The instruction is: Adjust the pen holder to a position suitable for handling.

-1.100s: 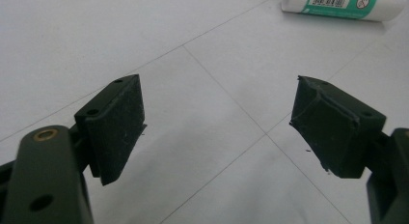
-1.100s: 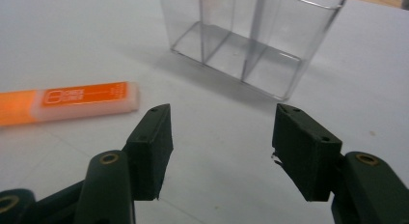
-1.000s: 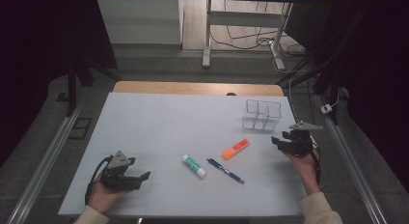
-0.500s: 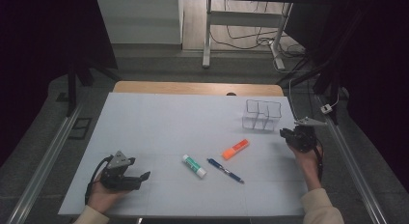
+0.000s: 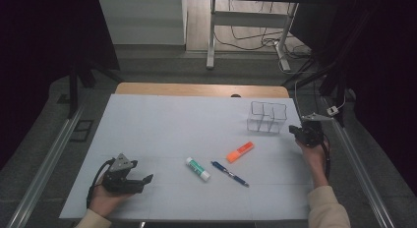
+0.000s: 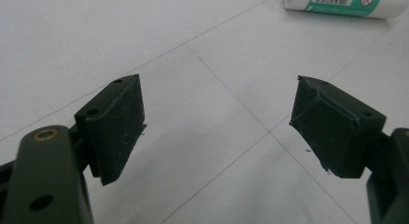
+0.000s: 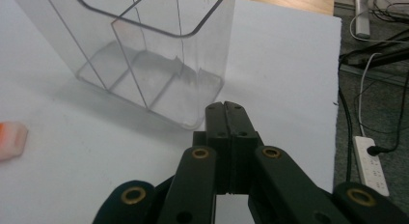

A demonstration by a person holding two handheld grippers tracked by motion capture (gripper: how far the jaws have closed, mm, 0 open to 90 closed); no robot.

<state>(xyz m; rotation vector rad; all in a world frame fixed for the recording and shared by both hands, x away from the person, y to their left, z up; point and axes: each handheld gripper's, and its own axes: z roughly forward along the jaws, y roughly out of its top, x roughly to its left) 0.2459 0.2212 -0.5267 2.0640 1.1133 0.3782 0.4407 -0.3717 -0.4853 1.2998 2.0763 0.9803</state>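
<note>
A clear divided organizer (image 5: 267, 116) stands at the back right of the white table (image 5: 162, 125). My right gripper (image 5: 294, 130) sits just right of it. In the right gripper view its jaws (image 7: 225, 108) have just been closing and now meet flat with nothing between them, tips close to the organizer's (image 7: 144, 55) near corner. An orange marker (image 5: 240, 152), a blue pen (image 5: 229, 173) and a white-and-green glue stick (image 5: 197, 168) lie mid-table. My left gripper (image 5: 147, 179) rests at the front left, open and empty (image 6: 217, 122), with the glue stick (image 6: 345, 2) ahead of it.
The table's right edge lies close beside my right gripper; below it a power strip (image 7: 371, 166) and cables sit on the floor. A wooden strip (image 5: 201, 89) borders the far edge. Desk legs (image 5: 211, 36) stand behind.
My right gripper has moved away from the person toward the organizer's corner, and its jaws went from open to shut. The left gripper has stayed still.
</note>
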